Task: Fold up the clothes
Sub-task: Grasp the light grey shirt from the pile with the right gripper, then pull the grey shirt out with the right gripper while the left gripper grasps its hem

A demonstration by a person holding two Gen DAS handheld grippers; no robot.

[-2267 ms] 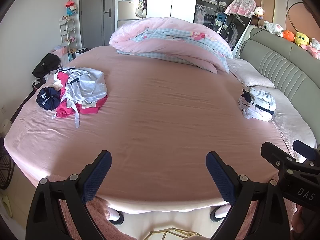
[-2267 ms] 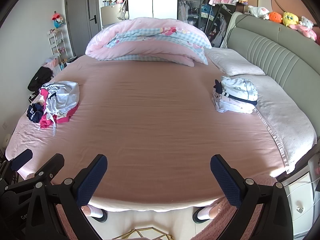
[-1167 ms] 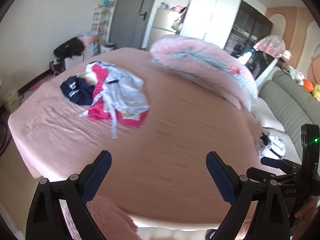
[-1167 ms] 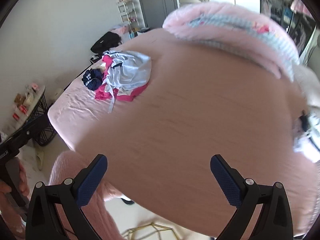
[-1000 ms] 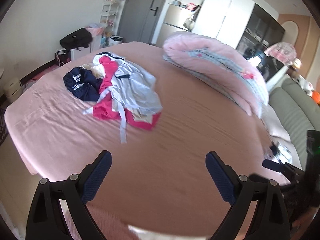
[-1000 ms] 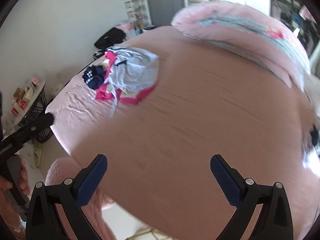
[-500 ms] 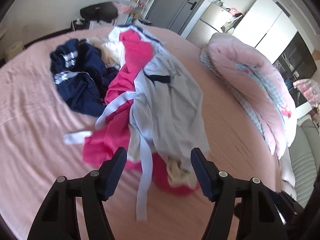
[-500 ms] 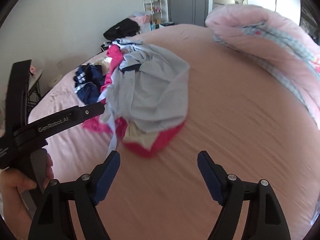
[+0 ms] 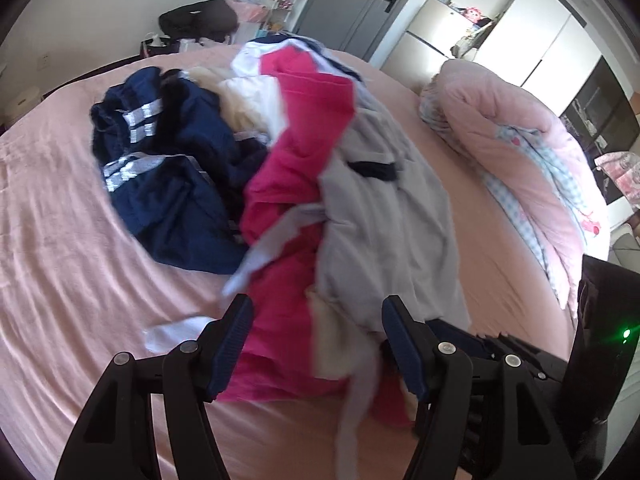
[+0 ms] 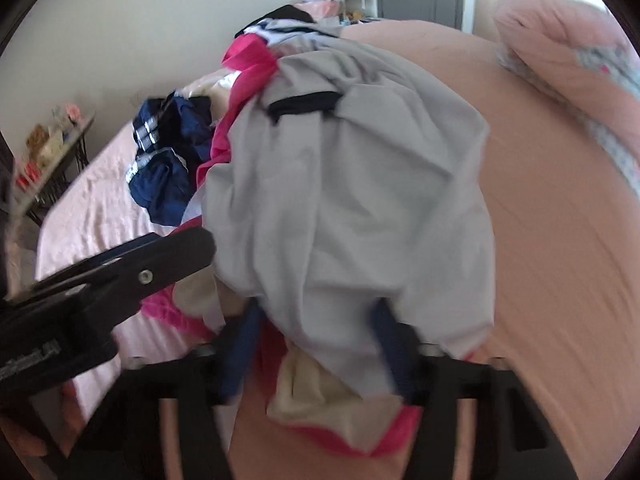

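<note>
A heap of clothes lies on the pink bed (image 9: 60, 240): a navy garment with silver stripes (image 9: 168, 188), a magenta one (image 9: 296, 176), a cream one (image 9: 248, 104) and a grey garment (image 9: 384, 224) on top. My left gripper (image 9: 318, 344) is open at the heap's near edge, magenta and grey cloth between its fingers. In the right wrist view the grey garment (image 10: 352, 184) fills the middle. My right gripper (image 10: 316, 344) is open and blurred, the grey hem hanging between its fingers over cream cloth (image 10: 312, 392). The left gripper's body (image 10: 120, 272) crosses at the left.
A rolled pink duvet (image 9: 520, 140) lies across the far side of the bed. A black bag (image 9: 196, 20) and shelves stand by the wall beyond the bed edge. A small side table with items (image 10: 48, 148) is beside the bed. Bare sheet (image 10: 560, 240) extends right of the heap.
Both grippers have swung left and moved in on the heap, which now fills both views. The right gripper's fingers have narrowed around the grey hem; the left gripper's gap is unchanged.
</note>
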